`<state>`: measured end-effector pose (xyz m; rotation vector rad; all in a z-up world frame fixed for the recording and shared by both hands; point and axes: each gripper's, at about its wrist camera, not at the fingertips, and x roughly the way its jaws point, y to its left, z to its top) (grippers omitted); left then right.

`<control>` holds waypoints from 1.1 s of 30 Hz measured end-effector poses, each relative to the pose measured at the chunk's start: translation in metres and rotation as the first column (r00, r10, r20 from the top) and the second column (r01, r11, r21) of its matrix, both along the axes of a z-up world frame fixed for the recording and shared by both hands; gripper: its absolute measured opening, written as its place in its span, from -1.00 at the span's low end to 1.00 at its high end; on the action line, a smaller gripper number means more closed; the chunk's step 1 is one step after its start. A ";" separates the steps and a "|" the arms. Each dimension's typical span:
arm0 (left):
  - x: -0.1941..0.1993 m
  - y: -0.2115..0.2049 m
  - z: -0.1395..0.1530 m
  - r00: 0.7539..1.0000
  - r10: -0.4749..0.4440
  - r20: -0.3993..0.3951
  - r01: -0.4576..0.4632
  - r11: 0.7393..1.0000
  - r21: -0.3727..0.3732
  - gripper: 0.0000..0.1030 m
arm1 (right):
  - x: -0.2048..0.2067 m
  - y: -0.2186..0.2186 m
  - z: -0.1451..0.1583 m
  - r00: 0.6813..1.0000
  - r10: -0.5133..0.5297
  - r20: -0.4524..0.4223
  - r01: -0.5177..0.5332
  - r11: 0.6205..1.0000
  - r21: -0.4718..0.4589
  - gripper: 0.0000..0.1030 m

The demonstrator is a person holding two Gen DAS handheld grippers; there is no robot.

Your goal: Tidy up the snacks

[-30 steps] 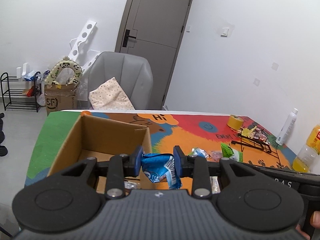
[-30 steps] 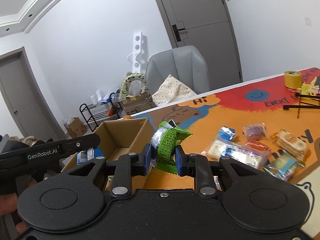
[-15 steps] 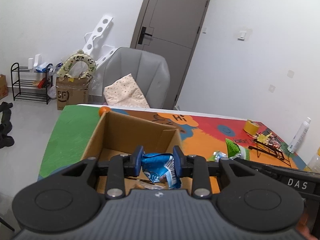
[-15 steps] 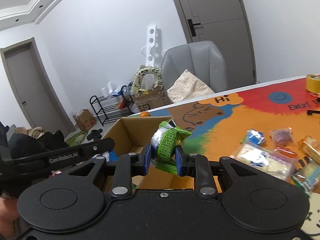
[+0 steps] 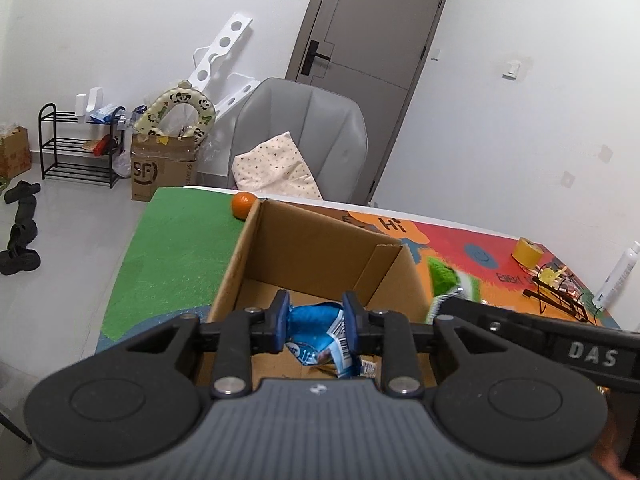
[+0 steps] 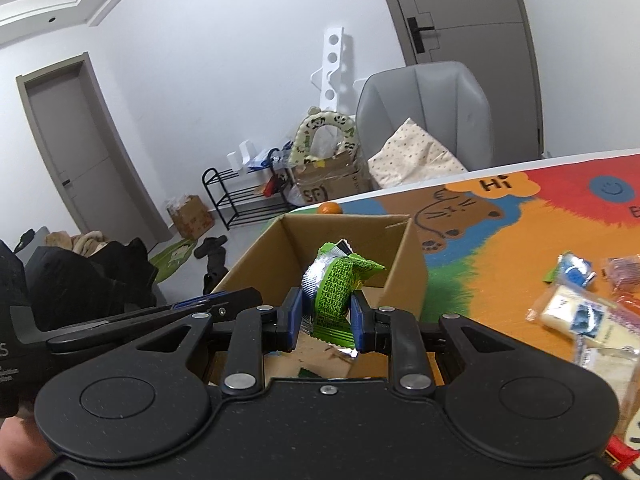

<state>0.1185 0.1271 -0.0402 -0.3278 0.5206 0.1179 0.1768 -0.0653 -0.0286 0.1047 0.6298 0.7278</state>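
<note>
The crinkly blue snack packet [image 5: 316, 330] was pinched tight in the left gripper [image 5: 315, 326] over the open brown cardboard box [image 5: 320, 248], ready to drop in. The crumpled green snack packet [image 6: 334, 292] was squeezed in the right gripper [image 6: 326, 318] above the box's near right side, because snacks go inside. More wrapped snacks [image 6: 580, 316] lay on the colourful table mat [image 6: 500, 236] to the right.

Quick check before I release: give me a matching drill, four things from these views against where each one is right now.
Things:
1. blue packet
2. green packet
3. orange
4. tape roll

Places:
A. on the mat behind the box's far corner
B. between the right gripper's fingers
C. on the mat's far right, beside a wire rack
D. between the left gripper's fingers, over the box

Pairs: 1-D, 2-B, 3-A, 4-C
</note>
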 end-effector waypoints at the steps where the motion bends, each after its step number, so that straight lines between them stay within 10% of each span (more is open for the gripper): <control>1: 0.000 0.001 0.000 1.000 0.006 -0.004 -0.006 1.000 0.001 -0.46 | 0.001 0.001 0.000 1.000 0.002 -0.004 -0.002 1.000 0.004 -0.54; 9: -0.002 0.005 0.005 0.999 0.046 -0.015 -0.046 0.999 -0.005 -0.40 | 0.006 0.000 0.002 1.000 0.001 -0.019 0.000 0.999 0.047 -0.33; 18: -0.010 -0.010 0.013 0.999 0.052 0.014 -0.052 0.999 0.013 0.52 | -0.001 -0.037 0.004 0.998 -0.055 -0.017 0.056 0.995 0.076 0.15; 33: -0.006 -0.062 0.013 1.000 -0.022 -0.009 0.022 0.999 0.041 0.73 | -0.012 -0.112 -0.006 0.978 -0.207 -0.019 0.208 0.975 0.077 0.72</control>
